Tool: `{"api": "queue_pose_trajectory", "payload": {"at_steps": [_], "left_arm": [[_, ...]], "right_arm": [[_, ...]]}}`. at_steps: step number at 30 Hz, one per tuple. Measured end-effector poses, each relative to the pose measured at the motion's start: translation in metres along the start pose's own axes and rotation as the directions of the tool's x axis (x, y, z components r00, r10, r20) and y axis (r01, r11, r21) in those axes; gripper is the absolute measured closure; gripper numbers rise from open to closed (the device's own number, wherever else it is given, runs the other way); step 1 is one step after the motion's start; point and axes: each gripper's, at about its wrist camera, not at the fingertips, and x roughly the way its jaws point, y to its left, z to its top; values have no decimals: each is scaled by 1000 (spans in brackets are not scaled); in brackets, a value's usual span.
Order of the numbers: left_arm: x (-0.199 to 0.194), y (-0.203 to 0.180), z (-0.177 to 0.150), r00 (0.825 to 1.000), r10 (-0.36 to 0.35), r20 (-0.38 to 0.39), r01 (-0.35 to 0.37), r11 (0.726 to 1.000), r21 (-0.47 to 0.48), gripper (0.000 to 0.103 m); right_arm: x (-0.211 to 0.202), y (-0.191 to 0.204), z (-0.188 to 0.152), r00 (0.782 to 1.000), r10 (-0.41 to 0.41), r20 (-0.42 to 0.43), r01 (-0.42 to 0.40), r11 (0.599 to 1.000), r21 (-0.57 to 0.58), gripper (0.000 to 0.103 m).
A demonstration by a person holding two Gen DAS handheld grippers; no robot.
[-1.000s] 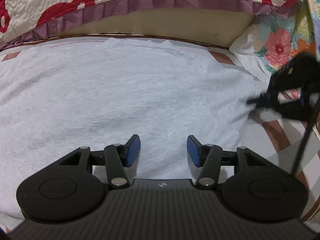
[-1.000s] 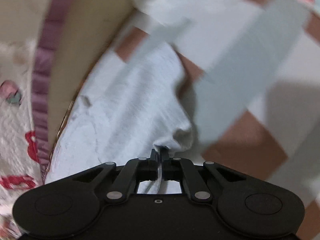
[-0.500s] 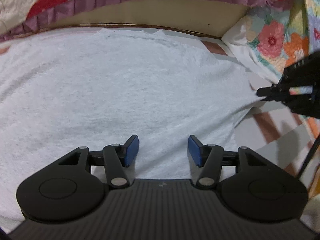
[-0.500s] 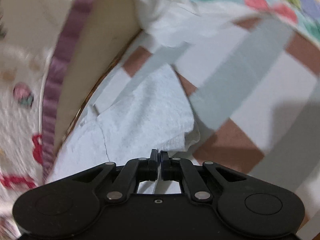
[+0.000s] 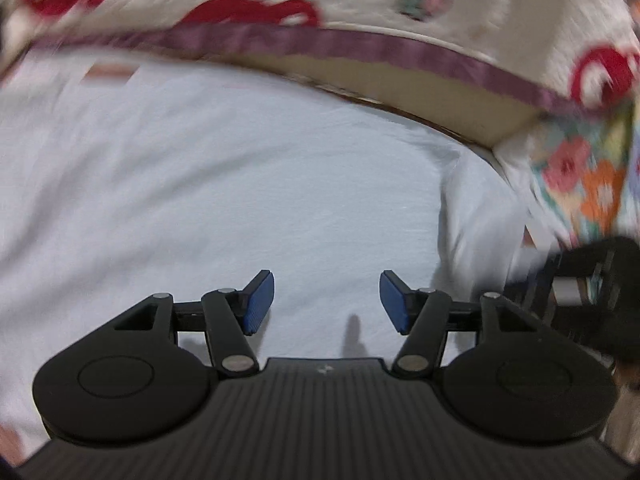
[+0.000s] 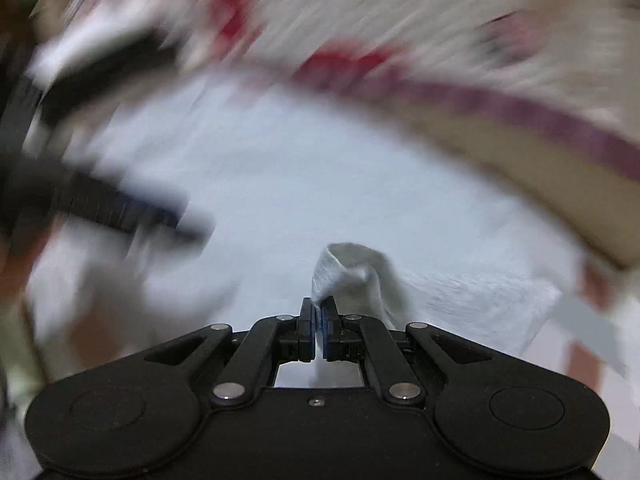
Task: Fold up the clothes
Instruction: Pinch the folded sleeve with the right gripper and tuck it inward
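Left gripper [image 5: 327,300] hangs over the white garment [image 5: 224,200], blue pads [image 5: 259,302] wide apart, nothing between them. The garment lies spread flat on the bed and fills most of the left wrist view; a fold edge runs down its right side, near the right pad. Small dark shadow on the cloth between the two fingers. Whether the pads touch the cloth cannot be told.

Right gripper [image 6: 319,322] is closed tight on a bunched-up bit of the white garment [image 6: 280,184]; the pinched cloth rises in a small peak [image 6: 352,268] just ahead of the fingertips and drapes off to the right. A double layer of the garment lies flat to the right of the peak.

Right gripper also shows at the right edge of the left wrist view [image 5: 592,292], dark and blurred, just beside the garment's right edge. Left gripper shows as a black blurred shape at the left of the right wrist view [image 6: 120,204].

Behind the garment: a quilted cover with red print and purple trim [image 5: 360,46], a tan bed board [image 5: 420,84] under it, a floral pillow [image 5: 588,176] at right. Checked bedsheet [image 6: 592,328] shows beside the garment in the right wrist view. Both views motion-blurred, the right one heavily.
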Motion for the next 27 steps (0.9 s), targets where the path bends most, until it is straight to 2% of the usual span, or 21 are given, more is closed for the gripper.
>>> {"api": "queue_pose_trajectory", "payload": {"at_steps": [2,3,4,5,6,7,9,10,11,13,14,17,19,20,22,24,26,27], "left_arm": [[7,14,-11,1000,1,-3,-1,994,-109,45],[9,15,-13,1000,1,6,0,991,-133,42],[10,9,-12,1000,-1,21,3,995,-102,41],[11,1,-8,1000,-5,24,6,999,-47,41],[12,-7,-5,1000,-9,27,9,1000,8,41],[13,-15,-2,999,-12,39,10,998,58,40],[13,-30,-1,996,-27,79,16,990,138,40],[13,-37,-2,995,-51,90,36,986,162,40],[14,-41,-4,993,-73,95,56,983,175,40],[16,-52,-8,988,-117,98,95,975,202,40],[17,-58,-10,985,-139,99,114,969,218,40],[24,-77,-7,979,-188,80,159,946,282,37],[31,-90,-6,979,-196,57,166,927,337,35],[35,-95,-6,979,-198,49,168,919,356,34],[46,-103,-5,978,-204,37,177,914,366,35],[55,-103,-6,977,-213,31,190,921,340,35],[62,-100,-7,975,-221,29,202,931,305,35],[64,-98,-8,975,-219,27,201,933,300,35]], "right_arm": [[20,15,-9,993,8,-122,-19,996,-90,95],[24,18,-12,988,10,-156,-27,994,-109,95],[21,16,-12,987,21,-161,-37,995,-94,94],[19,15,-11,986,33,-166,-46,996,-79,85],[13,11,-11,986,51,-159,-60,997,-49,79],[3,1,-10,989,85,-124,-84,996,12,67],[-23,-27,-8,988,157,-10,-152,973,175,65],[-37,-46,-12,981,176,81,-192,942,274,62],[-51,-65,-16,967,184,174,-237,900,365,53],[-66,-100,-28,950,129,286,-269,803,532,47],[-68,-115,-34,948,85,306,-261,755,602,47],[-56,-145,-47,968,-18,252,-181,646,742,47],[-42,-155,-49,973,-8,229,-181,589,788,46],[-34,-156,-49,975,13,221,-188,573,798,40],[-18,-153,-48,985,51,162,-162,565,809,31],[-5,-149,-48,992,76,98,-124,572,811,31],[1,-139,-45,993,82,82,-116,623,774,32],[0,-136,-44,993,81,86,-118,653,748,39]]}}
